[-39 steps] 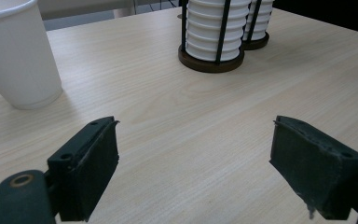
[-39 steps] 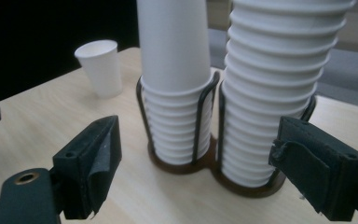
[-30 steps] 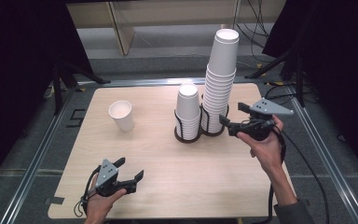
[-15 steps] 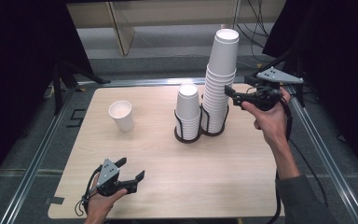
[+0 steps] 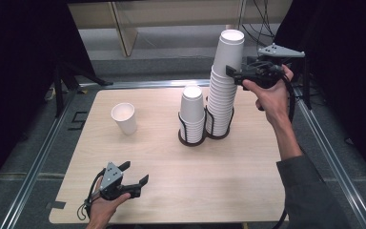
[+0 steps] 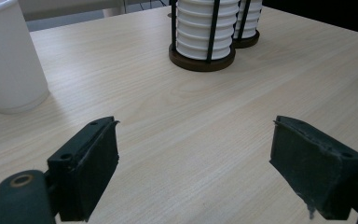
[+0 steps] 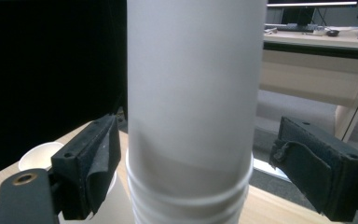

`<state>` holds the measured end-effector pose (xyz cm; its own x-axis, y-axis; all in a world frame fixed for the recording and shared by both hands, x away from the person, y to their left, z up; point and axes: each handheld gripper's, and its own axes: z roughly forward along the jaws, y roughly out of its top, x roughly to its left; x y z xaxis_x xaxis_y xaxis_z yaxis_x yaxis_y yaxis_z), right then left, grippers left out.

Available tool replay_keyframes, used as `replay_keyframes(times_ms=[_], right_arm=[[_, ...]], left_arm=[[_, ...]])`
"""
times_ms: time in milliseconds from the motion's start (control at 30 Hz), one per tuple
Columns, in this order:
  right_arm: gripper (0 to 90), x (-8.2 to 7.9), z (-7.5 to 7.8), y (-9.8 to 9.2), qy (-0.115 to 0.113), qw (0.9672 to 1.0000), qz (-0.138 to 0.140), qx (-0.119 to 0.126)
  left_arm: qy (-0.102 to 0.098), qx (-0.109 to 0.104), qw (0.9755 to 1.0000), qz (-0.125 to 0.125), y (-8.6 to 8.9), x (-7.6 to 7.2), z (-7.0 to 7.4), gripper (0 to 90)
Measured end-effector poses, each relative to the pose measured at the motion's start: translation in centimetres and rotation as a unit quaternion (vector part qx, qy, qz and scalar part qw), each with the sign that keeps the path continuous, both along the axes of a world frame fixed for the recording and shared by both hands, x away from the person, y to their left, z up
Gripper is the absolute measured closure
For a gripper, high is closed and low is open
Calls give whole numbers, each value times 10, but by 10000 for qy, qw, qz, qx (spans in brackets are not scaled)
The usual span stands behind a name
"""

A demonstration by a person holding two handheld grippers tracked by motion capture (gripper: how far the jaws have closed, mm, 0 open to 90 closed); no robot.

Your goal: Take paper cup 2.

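A tall stack of white paper cups (image 5: 225, 90) stands in a black wire holder (image 5: 218, 134) at mid-table, next to a shorter stack (image 5: 192, 110) in its own holder. My right gripper (image 5: 232, 68) is raised beside the tall stack. It is open, its jaws either side of the top cup (image 7: 196, 79) with a gap at each pad (image 7: 95, 163). A single white cup (image 5: 124, 118) stands upright at the left. My left gripper (image 5: 136, 171) rests low near the table's front edge, open with nothing between its jaws, pointing toward the stacks (image 6: 203, 28) and the single cup (image 6: 9, 60).
The wooden table (image 5: 248, 181) has metal rails along its left and right sides. A wooden desk (image 5: 171, 14) stands beyond the far edge, and dark surroundings flank both sides. The person's right forearm (image 5: 286, 133) reaches over the table's right part.
My right gripper has risen along the tall stack from near its base to the top cup. The left gripper and all cups have stayed put.
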<state>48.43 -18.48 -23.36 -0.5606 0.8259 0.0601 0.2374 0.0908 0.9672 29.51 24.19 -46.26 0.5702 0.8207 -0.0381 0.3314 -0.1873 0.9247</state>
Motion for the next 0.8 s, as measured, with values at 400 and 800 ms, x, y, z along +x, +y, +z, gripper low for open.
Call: replay_keyframes(times_ms=[400, 800], right_arm=[[151, 27, 9, 19, 131, 9999, 7, 79], [137, 39, 8, 28, 244, 9996, -72, 124]], left_arm=[[41, 3, 10000, -59, -3, -2, 0, 144], [39, 35, 9999, -92, -4, -2, 0, 145]])
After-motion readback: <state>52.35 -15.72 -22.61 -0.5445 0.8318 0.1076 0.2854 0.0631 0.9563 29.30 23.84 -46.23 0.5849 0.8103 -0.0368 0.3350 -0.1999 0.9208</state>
